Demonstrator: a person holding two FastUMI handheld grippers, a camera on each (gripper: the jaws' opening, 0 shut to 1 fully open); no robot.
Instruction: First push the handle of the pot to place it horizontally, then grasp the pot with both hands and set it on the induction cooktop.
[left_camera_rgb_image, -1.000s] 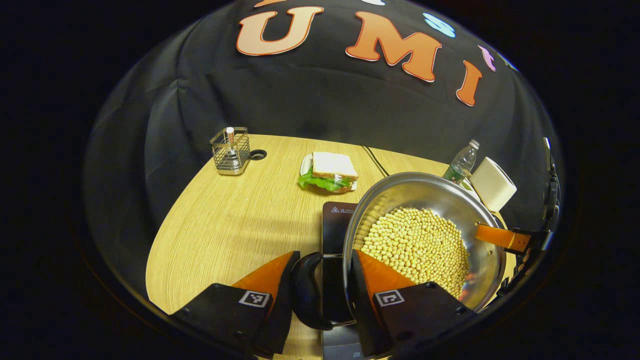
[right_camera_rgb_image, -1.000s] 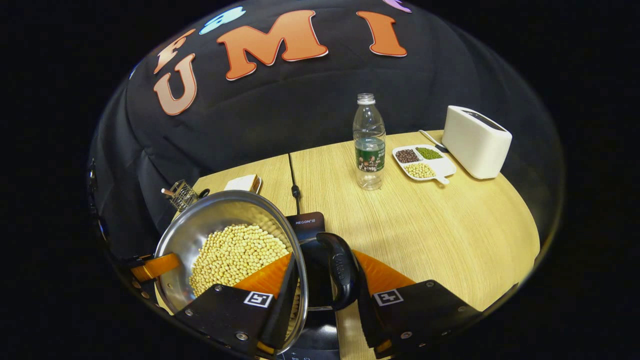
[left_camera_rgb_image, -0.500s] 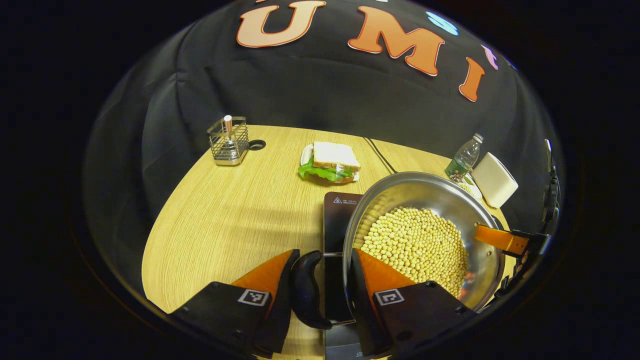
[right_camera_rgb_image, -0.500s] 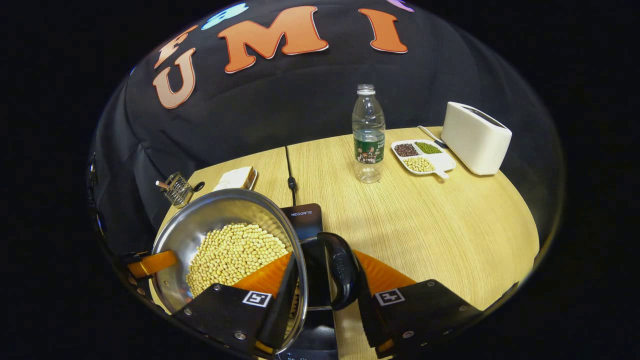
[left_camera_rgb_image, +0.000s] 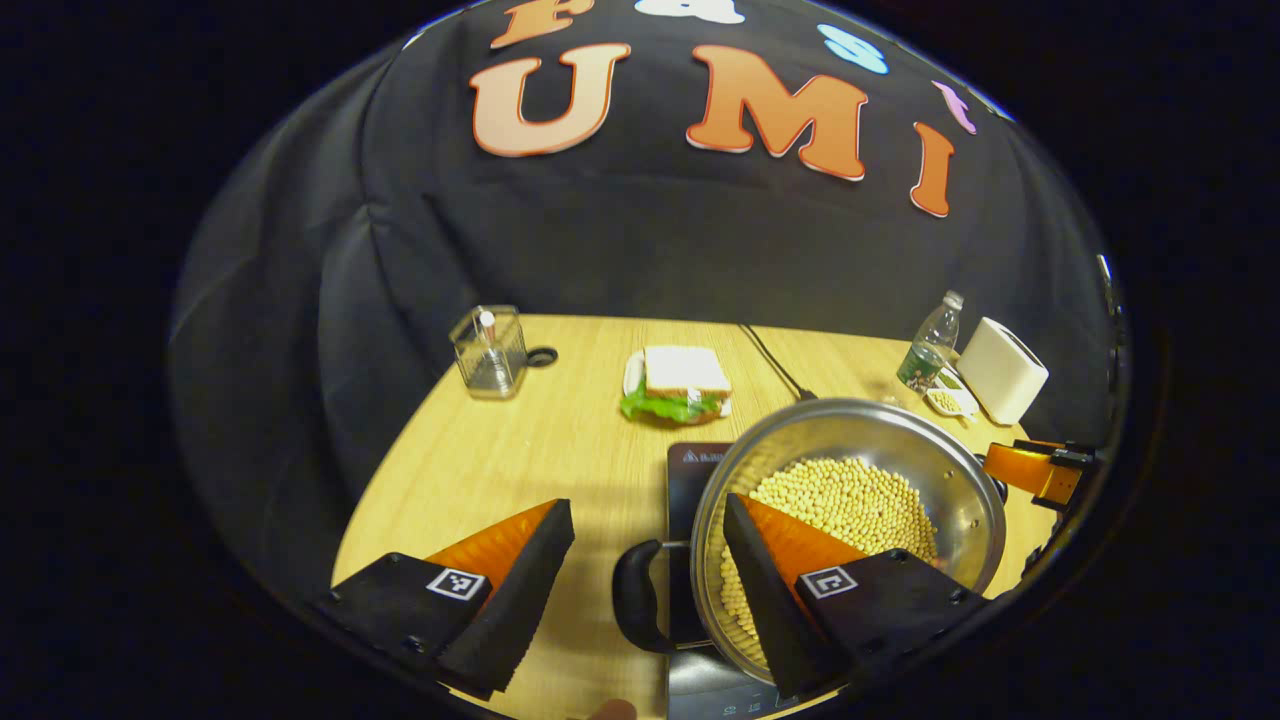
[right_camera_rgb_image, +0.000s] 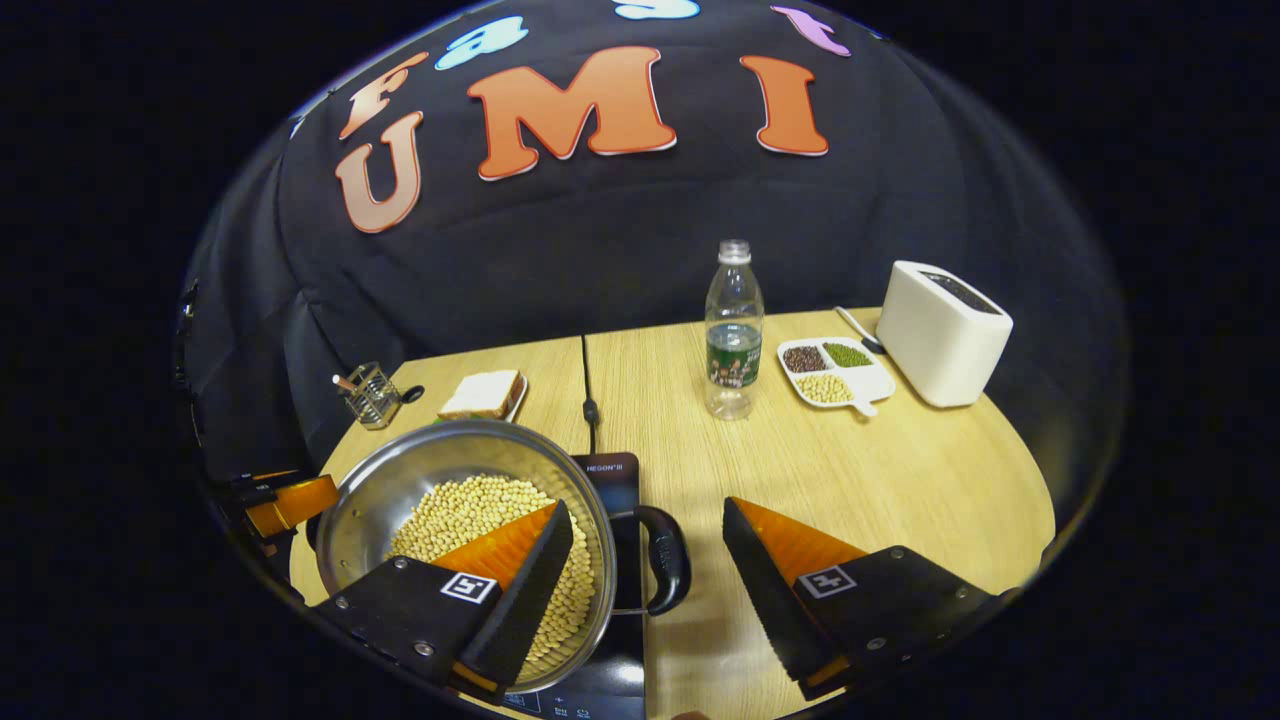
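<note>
On the cooktop (left_camera_rgb_image: 690, 470) we see the pot (left_camera_rgb_image: 950, 490) sitting, steel, loaded with pale beans (left_camera_rgb_image: 850, 500). We note the left gripper (left_camera_rgb_image: 645, 575) spread wide, with its fingers apart on either side of the pot's black side handle (left_camera_rgb_image: 632, 600) and pressing on nothing; one finger sits above the beans inside the rim, the other over the bare table (left_camera_rgb_image: 480, 460). From the right gripper view we record the same on the opposite side: the right gripper (right_camera_rgb_image: 645, 560) is open, straddling the other black handle (right_camera_rgb_image: 668, 560), one finger over the beans, one over the table. We see each gripper at the far side of the pot in the other's view. Farther back stand a sandwich (left_camera_rgb_image: 680, 385), a wire basket (left_camera_rgb_image: 490, 350), a bottle (right_camera_rgb_image: 733, 330), a divided dish (right_camera_rgb_image: 835, 370) and a toaster (right_camera_rgb_image: 940, 330), all well apart from the pot.
</note>
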